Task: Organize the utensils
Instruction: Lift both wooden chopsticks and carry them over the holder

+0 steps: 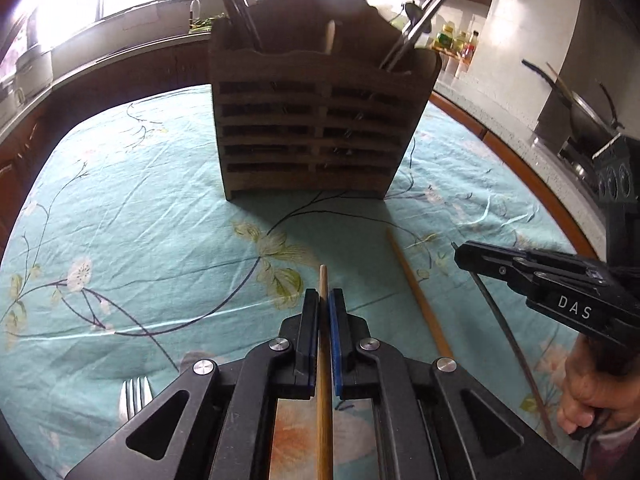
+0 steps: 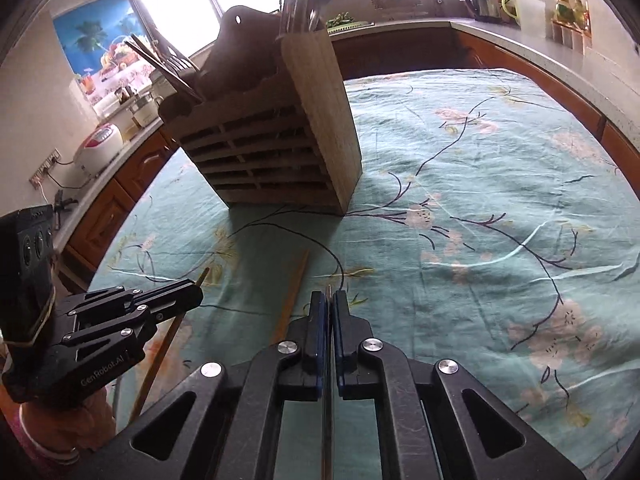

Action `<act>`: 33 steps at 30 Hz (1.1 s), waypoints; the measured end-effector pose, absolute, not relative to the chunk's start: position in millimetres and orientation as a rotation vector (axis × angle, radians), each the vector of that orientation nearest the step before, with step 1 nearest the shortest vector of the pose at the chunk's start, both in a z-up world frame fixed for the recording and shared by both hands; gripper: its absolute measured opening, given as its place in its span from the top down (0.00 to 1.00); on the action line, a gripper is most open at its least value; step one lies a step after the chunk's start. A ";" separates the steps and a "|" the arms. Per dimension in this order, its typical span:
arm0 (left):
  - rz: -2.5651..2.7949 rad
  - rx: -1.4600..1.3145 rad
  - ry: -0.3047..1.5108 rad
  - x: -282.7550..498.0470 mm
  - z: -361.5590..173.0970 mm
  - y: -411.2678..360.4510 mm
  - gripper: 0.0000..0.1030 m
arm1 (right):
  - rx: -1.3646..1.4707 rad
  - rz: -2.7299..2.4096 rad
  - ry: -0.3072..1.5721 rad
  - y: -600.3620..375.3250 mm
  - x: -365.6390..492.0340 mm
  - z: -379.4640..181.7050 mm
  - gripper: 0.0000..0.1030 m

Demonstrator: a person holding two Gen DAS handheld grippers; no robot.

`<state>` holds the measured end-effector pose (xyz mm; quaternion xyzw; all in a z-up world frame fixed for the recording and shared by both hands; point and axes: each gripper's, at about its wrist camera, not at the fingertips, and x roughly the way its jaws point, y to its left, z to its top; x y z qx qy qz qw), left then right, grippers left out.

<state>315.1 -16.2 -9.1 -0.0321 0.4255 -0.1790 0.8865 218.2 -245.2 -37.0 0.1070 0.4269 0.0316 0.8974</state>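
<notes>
Both grippers angled down over the table — each clamped on a chopstick.
I see left gripper (image 1: 324, 300) pinching a wooden chopstick (image 1: 325, 400), right gripper (image 2: 329, 300) a thin dark chopstick (image 2: 329, 380); slatted utensil holder (image 1: 312, 132) stands ahead — loose chopstick (image 1: 416, 292) between.

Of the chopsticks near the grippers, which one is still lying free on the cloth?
The wooden chopstick lying between the two grippers; the other wooden chopstick is clamped in the left gripper, the dark chopstick in the right gripper.

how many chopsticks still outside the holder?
3. A wooden chopstick is clamped in the left gripper, a dark thin chopstick is clamped in the right gripper, and a loose wooden chopstick lies on the tablecloth between them. More may be hidden.
</notes>
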 end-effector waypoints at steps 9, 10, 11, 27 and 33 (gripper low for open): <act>-0.424 -0.205 0.716 256.5 51.4 27.4 0.97 | 0.238 0.092 0.689 -242.4 179.7 38.0 0.96; -0.428 -0.211 0.698 249.1 57.4 32.4 0.97 | 0.236 0.093 0.667 -241.8 176.1 46.6 0.96; -0.435 -0.218 0.683 242.3 63.6 36.7 0.97 | 0.233 0.095 0.644 -241.3 172.4 55.1 0.96; -0.426 -0.258 0.529 200.6 105.7 74.1 0.97 | 0.183 0.097 0.470 -232.7 159.9 120.9 0.96; -0.402 -0.266 0.489 203.5 110.9 77.2 0.97 | 0.183 0.104 0.462 -232.5 162.2 123.7 0.96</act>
